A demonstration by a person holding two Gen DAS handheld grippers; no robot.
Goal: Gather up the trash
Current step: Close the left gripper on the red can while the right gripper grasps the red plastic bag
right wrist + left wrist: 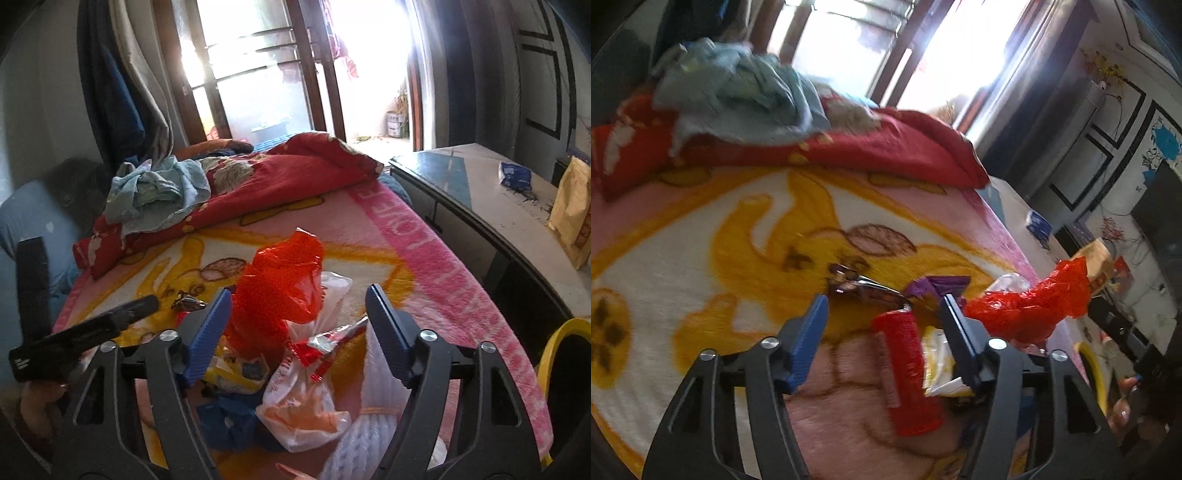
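Note:
Trash lies on a pink and yellow cartoon blanket (701,236) on a bed. In the left wrist view my left gripper (884,306) is open above a red tube-shaped wrapper (905,369), a yellow-white packet (936,358), a purple wrapper (938,286) and a dark foil wrapper (857,284). A crumpled red plastic bag (1034,306) lies just right of it. In the right wrist view my right gripper (299,299) is open over the red bag (284,284), a white plastic bag (306,410), a red-silver wrapper (321,347), a yellow packet (236,373) and a blue wrapper (229,421).
A red quilt (280,177) with pale blue clothes (159,192) is heaped at the far end of the bed. A long cabinet (480,192) runs along the right with a tan bag (572,214). A yellow bin rim (554,343) shows at right. The left gripper's body (85,336) shows at left.

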